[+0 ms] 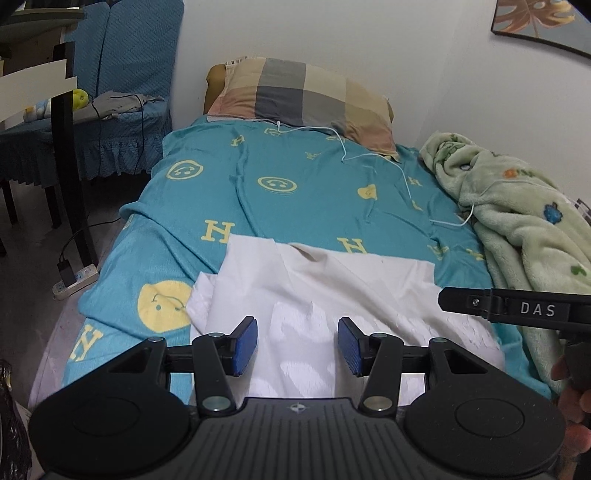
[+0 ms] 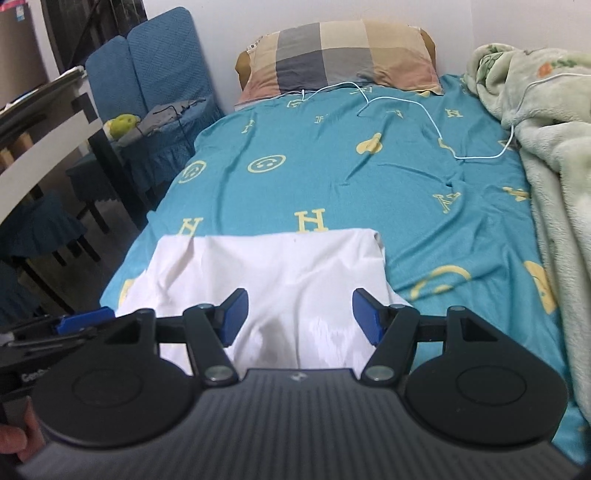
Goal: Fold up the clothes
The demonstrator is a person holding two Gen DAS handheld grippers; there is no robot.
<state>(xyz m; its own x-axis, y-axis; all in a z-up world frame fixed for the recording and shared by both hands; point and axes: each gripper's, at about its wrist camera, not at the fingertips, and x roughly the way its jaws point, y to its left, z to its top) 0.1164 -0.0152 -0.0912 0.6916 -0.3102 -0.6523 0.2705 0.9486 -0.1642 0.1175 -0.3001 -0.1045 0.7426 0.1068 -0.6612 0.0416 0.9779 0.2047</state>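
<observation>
Left wrist view: bed w/ teal sheet (image 1: 295,177) printed in yellow smileys and H letters fills most of the room, head end against a white wall (image 1: 369,44). Plaid pillow (image 1: 306,92) at the head, white cable (image 1: 369,155) trailing from it across the sheet to a pale green fleece blanket (image 1: 524,206) bunched along the bed's right edge. White garment (image 1: 325,280) lies flat on the near part of the sheet, far edge straight, left side rumpled. Left gripper (image 1: 297,343) hangs above it, blue pads apart, nothing btwn them. Left of the bed: chairs w/ blue covers (image 1: 122,74), a power strip (image 1: 74,280) on the grey floor, framed picture (image 1: 543,22) top right. Right wrist view: right gripper (image 2: 299,314) over the same garment (image 2: 266,266), jaws apart and empty; left gripper's blue pad (image 2: 85,319) shows at the left edge; sheet (image 2: 332,166) and blanket (image 2: 554,147) beyond.
</observation>
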